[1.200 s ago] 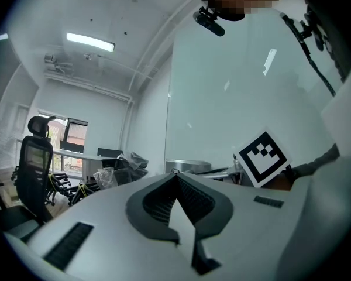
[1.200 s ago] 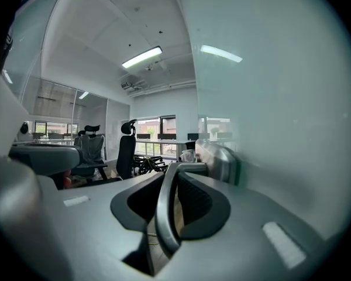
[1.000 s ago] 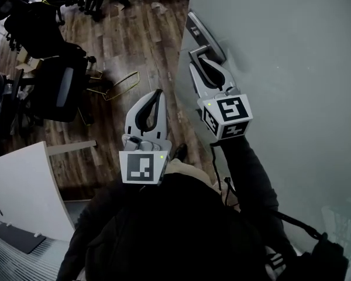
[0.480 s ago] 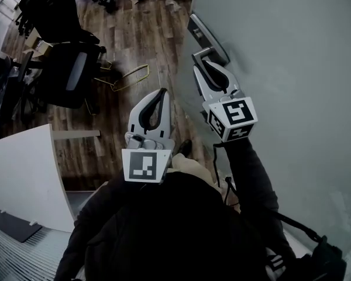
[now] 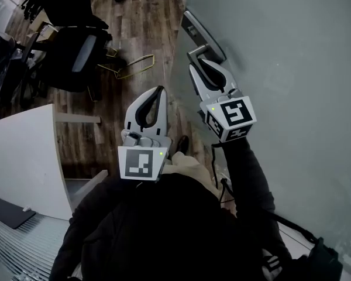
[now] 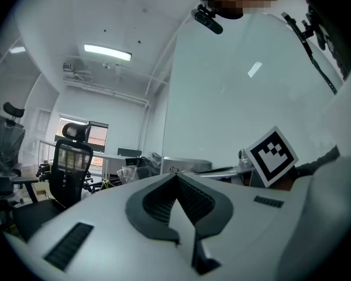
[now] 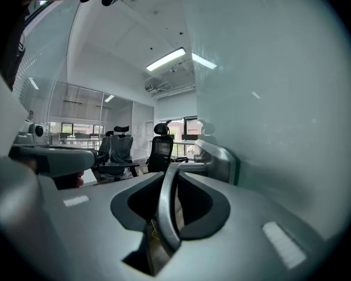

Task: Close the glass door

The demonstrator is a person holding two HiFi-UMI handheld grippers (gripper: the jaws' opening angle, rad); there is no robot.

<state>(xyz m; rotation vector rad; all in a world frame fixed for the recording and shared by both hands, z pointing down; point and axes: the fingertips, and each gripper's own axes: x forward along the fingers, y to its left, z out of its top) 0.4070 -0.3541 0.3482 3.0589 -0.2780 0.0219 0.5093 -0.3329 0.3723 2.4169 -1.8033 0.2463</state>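
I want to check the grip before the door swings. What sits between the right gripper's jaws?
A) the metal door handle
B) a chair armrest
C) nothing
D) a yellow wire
A: the right gripper has its jaws closed on the door handle, as its own view shows.

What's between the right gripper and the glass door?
Only the metal door handle, which is mounted on the glass door. The right gripper has its jaws shut on it. The right gripper view shows this plainly.

No legible txt, labels or nos. anywhere
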